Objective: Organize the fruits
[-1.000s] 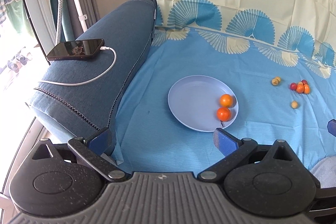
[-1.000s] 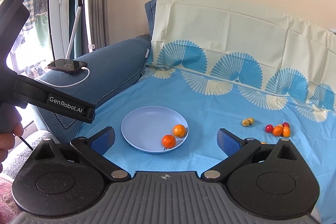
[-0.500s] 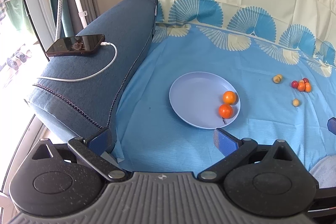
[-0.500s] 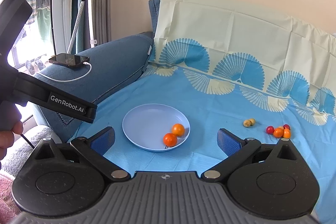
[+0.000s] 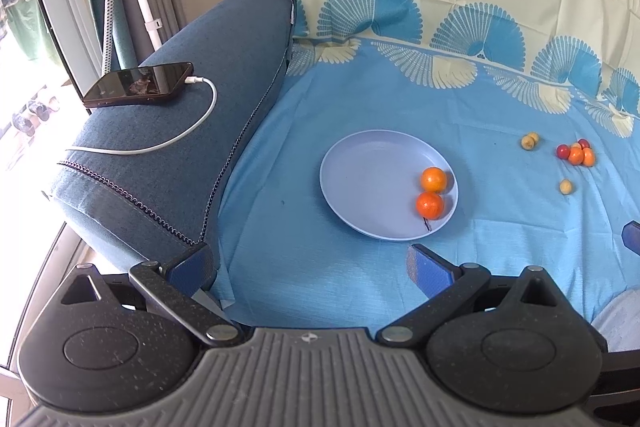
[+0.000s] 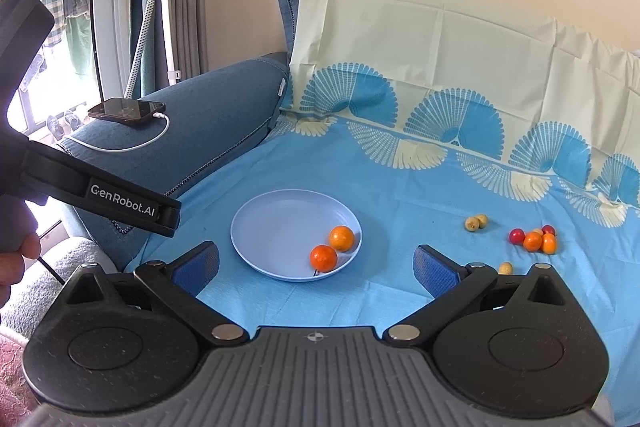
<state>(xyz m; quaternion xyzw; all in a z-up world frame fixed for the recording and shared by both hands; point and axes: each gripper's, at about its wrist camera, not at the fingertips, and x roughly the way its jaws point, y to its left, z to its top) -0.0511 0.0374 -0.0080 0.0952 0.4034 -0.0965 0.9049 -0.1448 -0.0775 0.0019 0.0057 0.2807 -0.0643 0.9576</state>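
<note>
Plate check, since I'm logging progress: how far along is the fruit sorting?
Done: two oranges lie on the plate. In hand: nothing; the left hand-held gripper and right hand-held gripper are open and empty. Left: the red-and-orange cluster, yellow pair and single yellow fruit on the sheet.

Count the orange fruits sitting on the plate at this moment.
2. Both lie on the right side of the lilac plate, touching or nearly so: one orange fruit near the front rim, the other orange fruit just behind it. Nothing on the plate looks hidden.
</note>
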